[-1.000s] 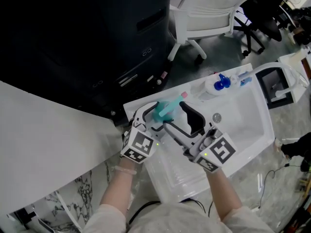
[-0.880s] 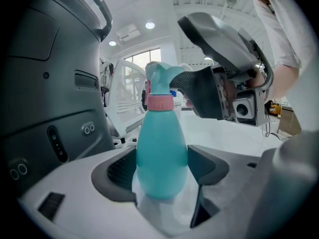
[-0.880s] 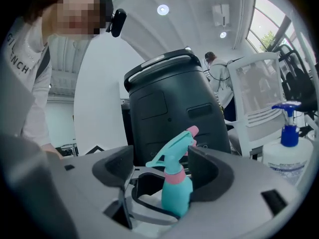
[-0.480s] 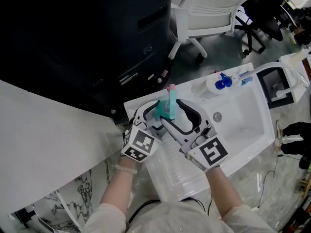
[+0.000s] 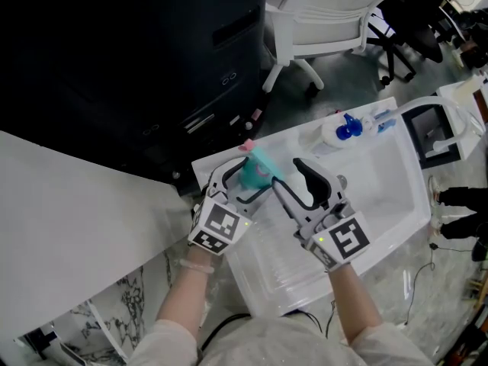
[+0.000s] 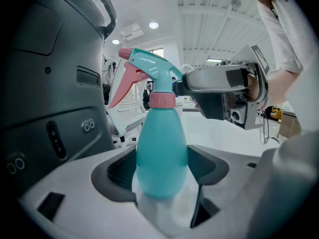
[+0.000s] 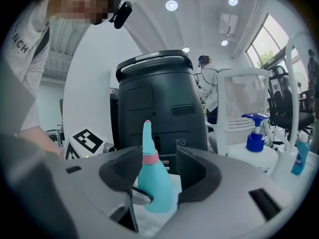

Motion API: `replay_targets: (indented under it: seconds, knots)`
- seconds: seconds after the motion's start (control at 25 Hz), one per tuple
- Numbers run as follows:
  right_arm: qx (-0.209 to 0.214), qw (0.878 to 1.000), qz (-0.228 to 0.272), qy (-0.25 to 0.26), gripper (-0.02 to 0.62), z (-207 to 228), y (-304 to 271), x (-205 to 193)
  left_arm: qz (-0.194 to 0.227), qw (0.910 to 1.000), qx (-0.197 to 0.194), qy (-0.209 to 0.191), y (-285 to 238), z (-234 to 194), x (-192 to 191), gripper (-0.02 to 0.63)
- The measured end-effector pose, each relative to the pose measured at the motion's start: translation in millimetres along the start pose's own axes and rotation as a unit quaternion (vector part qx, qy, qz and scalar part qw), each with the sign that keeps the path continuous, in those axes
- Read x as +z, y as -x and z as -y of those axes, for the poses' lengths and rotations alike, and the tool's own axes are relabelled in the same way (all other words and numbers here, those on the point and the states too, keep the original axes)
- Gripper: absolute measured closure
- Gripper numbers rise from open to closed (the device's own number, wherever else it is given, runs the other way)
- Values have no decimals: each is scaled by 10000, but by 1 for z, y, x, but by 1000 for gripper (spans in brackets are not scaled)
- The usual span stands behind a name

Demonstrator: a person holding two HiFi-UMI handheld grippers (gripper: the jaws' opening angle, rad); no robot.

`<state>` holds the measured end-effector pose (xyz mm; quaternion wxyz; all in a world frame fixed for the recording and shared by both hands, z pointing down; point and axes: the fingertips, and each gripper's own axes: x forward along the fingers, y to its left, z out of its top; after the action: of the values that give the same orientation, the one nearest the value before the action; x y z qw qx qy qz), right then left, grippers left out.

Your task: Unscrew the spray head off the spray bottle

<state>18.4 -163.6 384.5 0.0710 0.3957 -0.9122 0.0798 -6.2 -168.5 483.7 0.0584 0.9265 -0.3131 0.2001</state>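
My left gripper (image 5: 245,180) is shut on the body of a teal spray bottle (image 5: 258,175) and holds it upright over the white sink unit (image 5: 381,204). In the left gripper view the bottle (image 6: 160,153) fills the gap between the pads, with its pink collar (image 6: 162,99) and teal spray head (image 6: 149,68) above, pink trigger pointing left. My right gripper (image 5: 288,174) sits just right of the head; its jaws have just been closing but stand open. One fingertip (image 6: 180,83) lies at the head's back. In the right gripper view the bottle (image 7: 152,183) shows between the pads without being pressed.
A white bottle with a blue spray head (image 5: 343,130) lies at the sink unit's far edge, near the drain (image 5: 341,184). A tall dark machine (image 5: 152,52) stands behind, a white chair (image 5: 328,21) beside it. A white panel (image 5: 76,219) lies at left.
The spray head has swung round from pointing up-right to pointing up-left. The right gripper came in against it, then drew back to the right with its jaws narrower. The left gripper stayed put.
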Motion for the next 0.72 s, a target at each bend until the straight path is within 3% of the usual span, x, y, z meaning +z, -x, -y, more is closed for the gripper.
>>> replay_targets:
  seconds: [0.72]
  knots:
    - [-253, 9997, 21, -9, 422, 22, -13, 4, 27, 10000, 35, 56, -4, -3, 1, 281]
